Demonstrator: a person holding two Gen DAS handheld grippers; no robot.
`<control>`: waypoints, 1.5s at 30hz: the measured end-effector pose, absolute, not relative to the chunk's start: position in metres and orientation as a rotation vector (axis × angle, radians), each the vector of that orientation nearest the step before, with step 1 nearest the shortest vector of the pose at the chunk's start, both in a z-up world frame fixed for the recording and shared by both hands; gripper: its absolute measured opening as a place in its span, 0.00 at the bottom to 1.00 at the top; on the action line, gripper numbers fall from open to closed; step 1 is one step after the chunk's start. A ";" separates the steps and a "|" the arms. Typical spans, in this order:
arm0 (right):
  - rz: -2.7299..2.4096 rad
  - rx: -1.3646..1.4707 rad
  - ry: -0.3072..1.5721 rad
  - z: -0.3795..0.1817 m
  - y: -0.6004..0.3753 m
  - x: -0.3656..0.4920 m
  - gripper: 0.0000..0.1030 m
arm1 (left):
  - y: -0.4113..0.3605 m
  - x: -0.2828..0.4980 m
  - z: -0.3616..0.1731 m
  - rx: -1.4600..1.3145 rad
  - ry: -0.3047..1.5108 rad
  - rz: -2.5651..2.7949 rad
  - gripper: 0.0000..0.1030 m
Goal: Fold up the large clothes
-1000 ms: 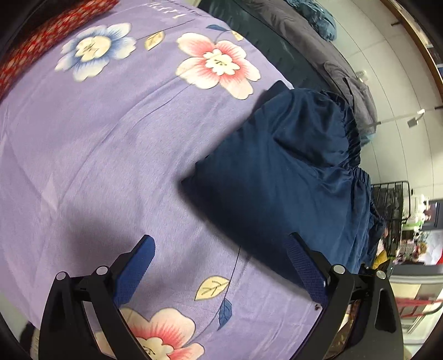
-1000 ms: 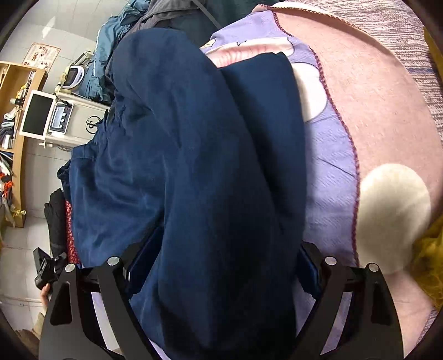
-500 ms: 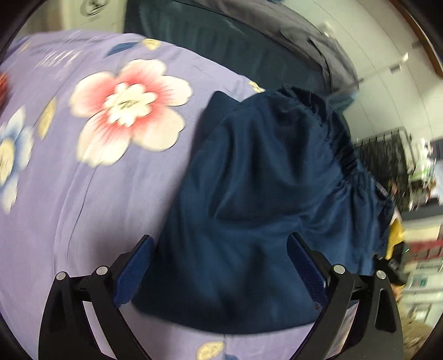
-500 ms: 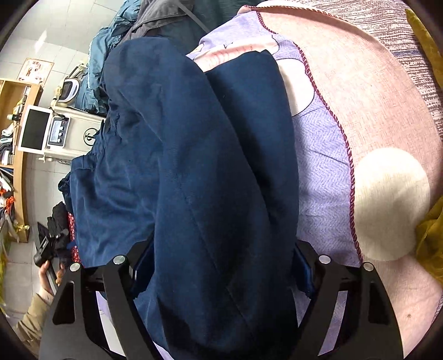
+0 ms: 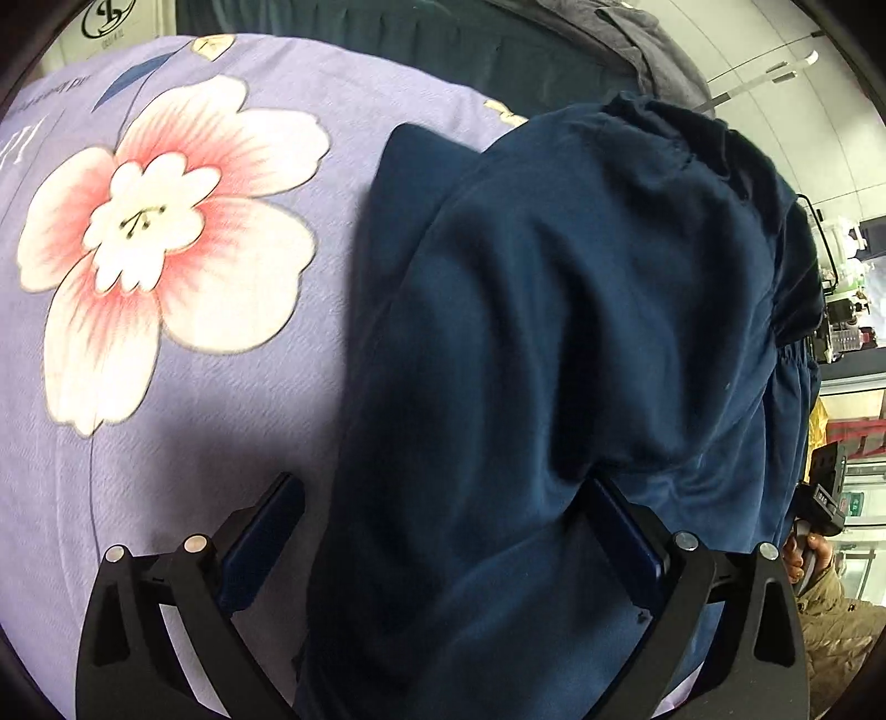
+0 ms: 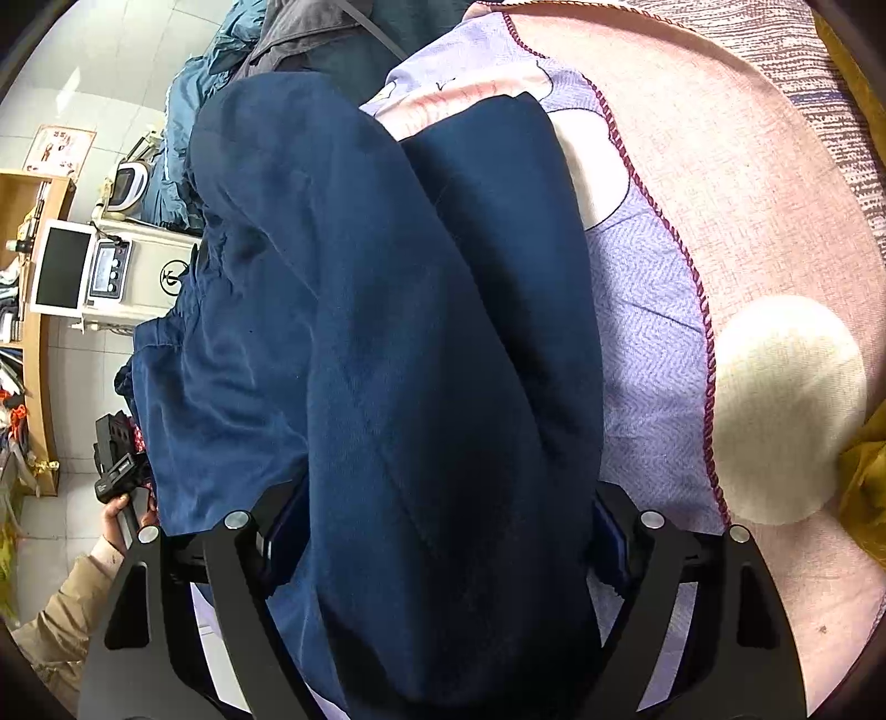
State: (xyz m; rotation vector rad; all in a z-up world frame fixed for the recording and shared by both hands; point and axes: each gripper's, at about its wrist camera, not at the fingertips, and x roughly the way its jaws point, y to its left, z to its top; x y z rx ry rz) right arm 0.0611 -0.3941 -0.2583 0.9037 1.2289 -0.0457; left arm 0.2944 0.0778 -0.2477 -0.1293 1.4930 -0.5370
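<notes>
A large navy blue garment [image 5: 554, 332] with a gathered elastic waistband lies partly folded on a purple floral bedsheet [image 5: 166, 387]. In the left wrist view my left gripper [image 5: 443, 531] is open, its jaws wide apart with a fold of the navy cloth lying between them. In the right wrist view the same garment [image 6: 387, 332] fills the middle. My right gripper [image 6: 443, 526] is open wide, and a thick fold of cloth runs between its fingers and hides the blue pads in part.
A pink blanket [image 6: 747, 194] with a cream circle [image 6: 786, 410] lies right of the sheet. Dark and grey clothes [image 5: 554, 44] are piled at the far edge. A white machine [image 6: 127, 277] and wooden shelf [image 6: 33, 332] stand beyond the bed.
My left gripper has moved right, from over the bare purple sheet onto the navy garment, whose fold now lies between its jaws. My right gripper has stayed around the cloth, shifting slightly.
</notes>
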 end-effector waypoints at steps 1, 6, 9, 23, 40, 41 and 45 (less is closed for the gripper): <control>-0.047 0.898 1.228 -0.258 -0.393 0.061 0.80 | 0.075 0.295 -0.248 -0.133 1.492 -0.541 0.95; -0.074 0.869 1.241 -0.257 -0.387 0.067 0.78 | 0.051 0.297 -0.248 -0.137 1.487 -0.556 0.94; -0.126 0.797 1.281 -0.252 -0.377 0.073 0.73 | 0.050 0.291 -0.248 -0.142 1.461 -0.542 0.91; -0.188 0.489 1.277 -0.211 -0.329 0.080 0.30 | 0.047 0.259 -0.195 -0.087 1.371 -0.526 0.32; -0.137 0.385 1.040 -0.086 -0.326 0.026 0.19 | -0.036 0.189 -0.051 -0.076 1.155 -0.798 0.23; -0.154 0.389 1.014 -0.073 -0.335 0.014 0.19 | -0.056 0.183 -0.037 -0.067 1.132 -0.834 0.23; -0.252 0.408 0.926 -0.030 -0.380 -0.041 0.19 | -0.128 0.171 -0.003 -0.053 1.073 -0.979 0.23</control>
